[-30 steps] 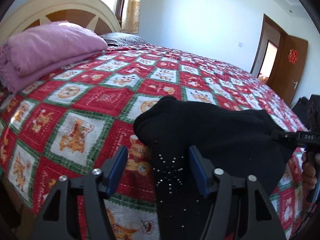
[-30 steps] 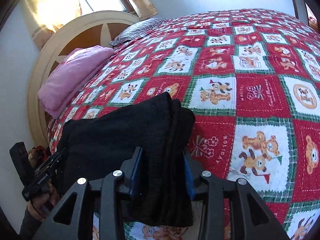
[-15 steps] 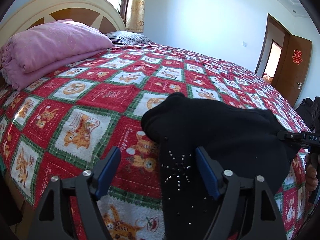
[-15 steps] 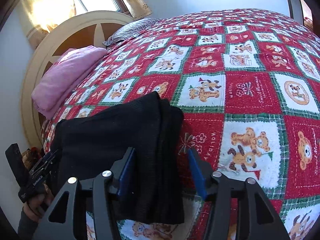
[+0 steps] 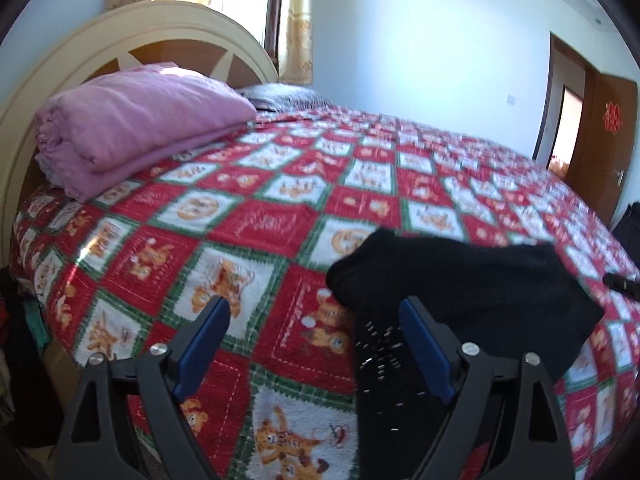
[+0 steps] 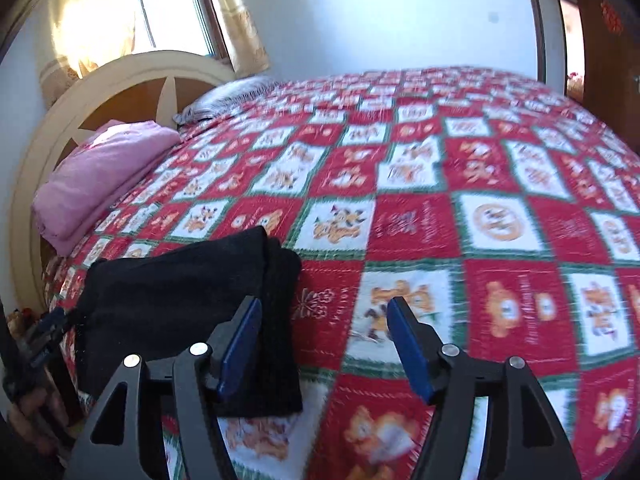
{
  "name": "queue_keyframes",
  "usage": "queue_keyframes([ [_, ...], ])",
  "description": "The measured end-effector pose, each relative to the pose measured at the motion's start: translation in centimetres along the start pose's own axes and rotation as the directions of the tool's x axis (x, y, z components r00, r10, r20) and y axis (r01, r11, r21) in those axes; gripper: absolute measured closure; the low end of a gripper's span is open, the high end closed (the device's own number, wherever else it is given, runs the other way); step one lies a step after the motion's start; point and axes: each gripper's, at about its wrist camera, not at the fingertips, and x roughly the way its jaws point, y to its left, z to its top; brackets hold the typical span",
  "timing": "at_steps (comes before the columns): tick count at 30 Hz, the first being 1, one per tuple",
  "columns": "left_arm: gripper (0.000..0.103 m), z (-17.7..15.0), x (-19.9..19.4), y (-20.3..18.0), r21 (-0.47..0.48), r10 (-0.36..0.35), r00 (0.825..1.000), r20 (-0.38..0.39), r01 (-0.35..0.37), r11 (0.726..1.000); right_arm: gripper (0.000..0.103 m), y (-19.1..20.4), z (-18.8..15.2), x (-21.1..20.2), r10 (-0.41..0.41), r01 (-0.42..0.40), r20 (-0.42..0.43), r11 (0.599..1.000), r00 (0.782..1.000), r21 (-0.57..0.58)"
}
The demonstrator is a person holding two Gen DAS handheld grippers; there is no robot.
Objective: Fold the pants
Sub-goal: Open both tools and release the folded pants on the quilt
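1. The folded black knit pants [image 5: 460, 280] lie on the red-and-white checked teddy-bear quilt [image 5: 256, 220], near its front edge, well apart from the folded pink blanket [image 5: 132, 120] by the cream headboard [image 6: 132, 76].
2. The left gripper [image 5: 316, 328] hangs spread wide — its right finger over the pants, grasping nothing.
3. The right gripper [image 6: 324, 328] is likewise released, just beside the pants.

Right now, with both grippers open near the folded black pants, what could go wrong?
1. The black pants lie near the bed's near edge, one end appearing to hang over it; a nudge could drag them off.
2. The left gripper and right gripper are open, so nothing holds the fold; brushing the stacked layers could undo it.
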Motion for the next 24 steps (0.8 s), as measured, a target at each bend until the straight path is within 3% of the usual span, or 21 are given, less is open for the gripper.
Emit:
queue_keyframes([
  [13, 0.006, 1.6, -5.9, -4.2, 0.044, -0.039, 0.992, 0.119, 0.034, 0.998, 0.036, 1.6, -2.2, -8.9, 0.075, -0.067, 0.097, 0.994, 0.992, -0.088],
  [20, 0.002, 2.0, -8.2, -5.7, 0.078, -0.039, 0.980, 0.194, 0.024, 0.997, 0.036, 2.8, -1.8, -11.8, 0.075, -0.050, 0.154, 0.987, 0.985, -0.155],
  [24, 0.002, 1.8, -8.4, -6.3, 0.096, -0.050, 0.980, 0.192, 0.032, 0.995, 0.036, 3.0, -1.6, -12.7, 0.087, -0.060, 0.171, 0.985, 0.981, -0.160],
])
